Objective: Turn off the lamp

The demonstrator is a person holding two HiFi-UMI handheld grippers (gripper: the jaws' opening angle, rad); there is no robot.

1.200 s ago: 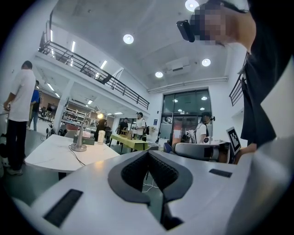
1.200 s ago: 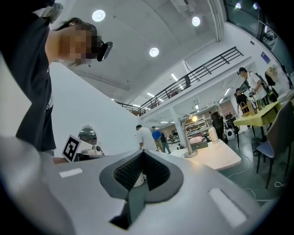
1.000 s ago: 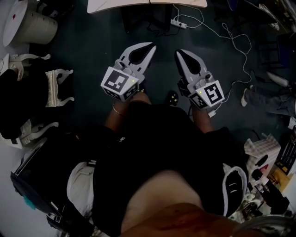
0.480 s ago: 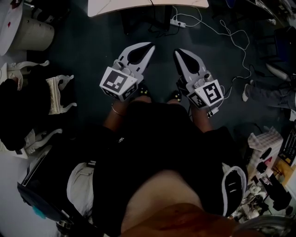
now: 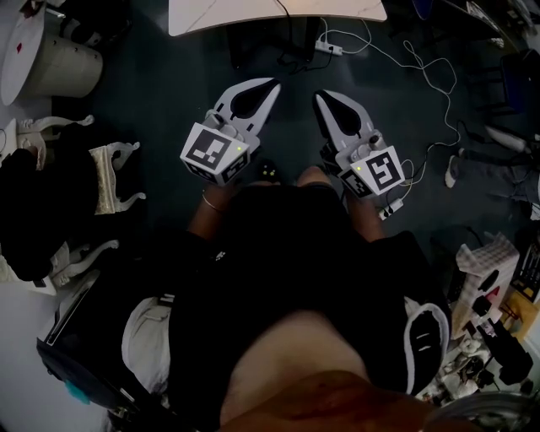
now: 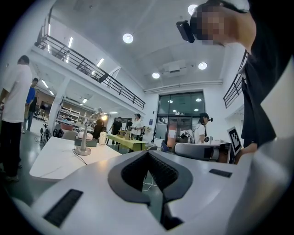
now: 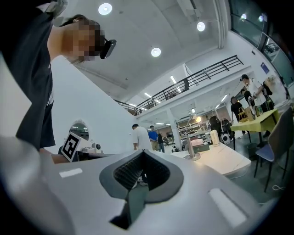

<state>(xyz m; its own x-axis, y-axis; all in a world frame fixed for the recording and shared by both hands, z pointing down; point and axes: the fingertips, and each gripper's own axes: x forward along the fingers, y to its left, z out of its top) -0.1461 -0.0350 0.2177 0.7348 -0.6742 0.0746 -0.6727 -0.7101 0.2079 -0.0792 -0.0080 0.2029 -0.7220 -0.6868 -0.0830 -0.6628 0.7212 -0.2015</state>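
Now we hold our left tool (image 5: 272,84) and right tool (image 5: 321,95) clenched, empty, facing the table (image 6: 50,160) (its lamp (image 6: 84,140) glowing).

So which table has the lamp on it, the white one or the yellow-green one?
The white table, the nearer one: the lit lamp stands on it. The yellow-green table lies farther back.

The head view is dim and underexposed: the dark floor (image 5: 160,93) swallows detail, and only the pale tabletop (image 5: 253,13) at the top edge catches light. Both gripper views are bright, evenly lit by round ceiling lights (image 6: 127,38), which glare white. A lit lamp (image 6: 104,118) shows as a small warm glow. Fisheye distortion bends the railing (image 6: 92,69), and black vignetting fills the corners.
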